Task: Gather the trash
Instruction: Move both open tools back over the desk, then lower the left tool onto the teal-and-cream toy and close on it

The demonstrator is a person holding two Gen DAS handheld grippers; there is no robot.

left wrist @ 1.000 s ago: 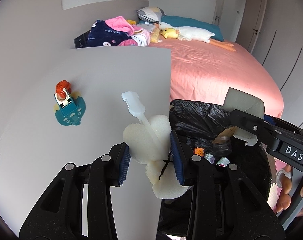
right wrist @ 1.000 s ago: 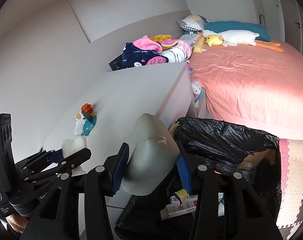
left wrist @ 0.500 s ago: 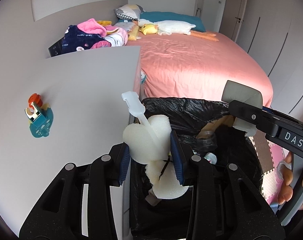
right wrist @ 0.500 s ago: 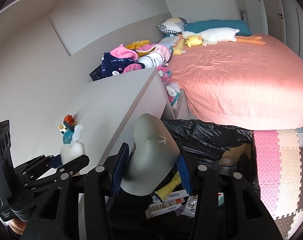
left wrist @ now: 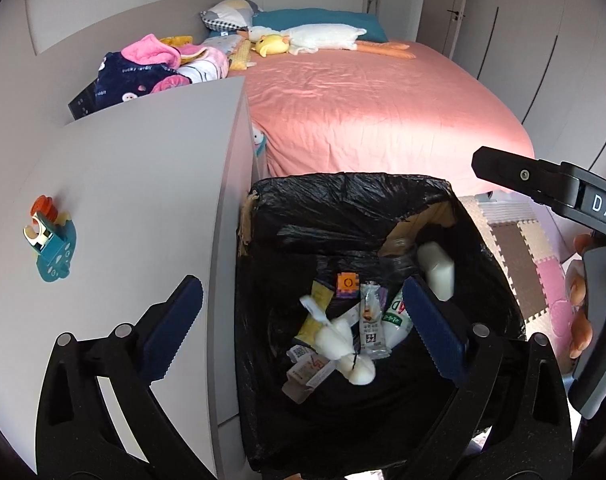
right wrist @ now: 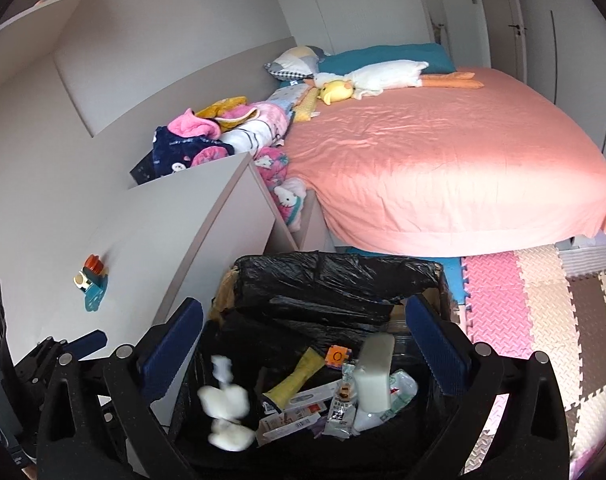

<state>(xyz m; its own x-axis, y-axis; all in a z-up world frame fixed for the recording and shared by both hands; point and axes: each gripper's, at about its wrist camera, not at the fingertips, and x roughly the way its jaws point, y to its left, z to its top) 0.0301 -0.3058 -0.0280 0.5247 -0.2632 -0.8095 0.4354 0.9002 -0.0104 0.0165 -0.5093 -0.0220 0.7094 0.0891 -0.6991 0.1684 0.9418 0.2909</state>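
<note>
Both the left gripper [left wrist: 303, 316] and right gripper [right wrist: 303, 340] are gaping wide, empty, above the lined bin [left wrist: 343, 196]; the white foam piece [left wrist: 343, 348] is lying below, between the left fingers.

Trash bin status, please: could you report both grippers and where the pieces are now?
Left gripper open. Right gripper open. White foam piece and grey pad inside the black-lined bin. Nothing blocking the bin mouth.

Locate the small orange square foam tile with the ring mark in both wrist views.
Left wrist view: small orange square foam tile lies centre frame, on the trash inside the black-lined trash bin, behind the wrappers.
Right wrist view: same tile sits lower centre, right of the yellow packet.
Shared landmark: the pink bed behind the bin.
</note>
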